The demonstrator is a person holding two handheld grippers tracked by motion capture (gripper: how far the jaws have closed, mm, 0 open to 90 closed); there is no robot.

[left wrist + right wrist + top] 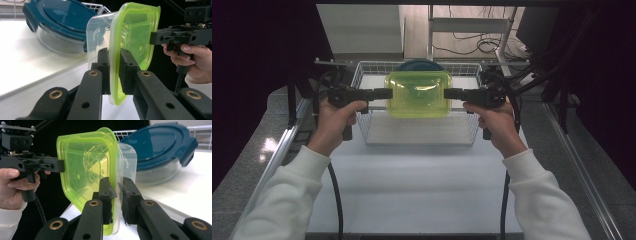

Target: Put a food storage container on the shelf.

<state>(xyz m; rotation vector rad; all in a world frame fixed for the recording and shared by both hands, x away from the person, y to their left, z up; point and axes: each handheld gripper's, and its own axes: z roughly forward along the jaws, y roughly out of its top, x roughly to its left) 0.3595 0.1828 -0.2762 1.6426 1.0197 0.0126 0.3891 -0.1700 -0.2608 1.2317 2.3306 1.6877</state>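
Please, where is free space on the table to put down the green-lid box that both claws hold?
The white table is bare between the wire basket and the near edge, between the sleeves. Inside the basket, its front floor under the green-lid box looks bare. The basket's back is crowded by the blue-lid container. The left claw and right claw flank the box.

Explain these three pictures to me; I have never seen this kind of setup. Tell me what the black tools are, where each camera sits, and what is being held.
A person holds two hand-held grippers, simple two-jaw clamps. The high view looks down at the white table from above. The other two pictures come from cameras riding on each gripper, looking along its jaws. The left gripper and right gripper each pinch an opposite rim of a clear container with a green lid, holding it above a wire basket. Behind it sits a round container with a dark blue lid.
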